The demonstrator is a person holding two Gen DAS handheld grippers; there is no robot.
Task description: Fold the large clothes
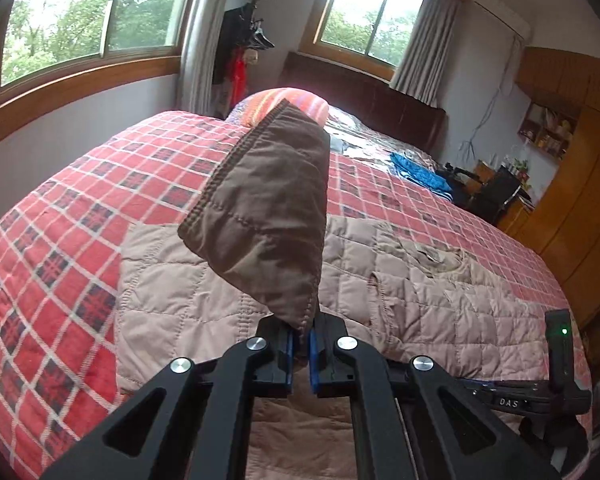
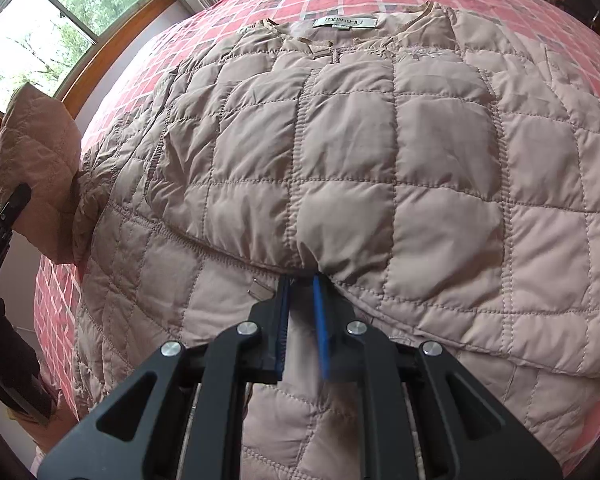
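— Fingers (image 1: 290, 354) of the left gripper (image 1: 302, 344) were clamped on the sleeve cuff (image 1: 268, 216). The right gripper (image 2: 302, 304) pinched a fold.

— Where was the jacket (image 2: 340, 160)?

— Flat on the bed (image 1: 60, 240), collar at 12 o'clock. It looked soft, puffy, light; seams seemed best to hold.

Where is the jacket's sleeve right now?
The sleeve is lifted off the red checked blanket, pinched in the left gripper. In the right wrist view it hangs at the far left, beside the jacket, near the window.
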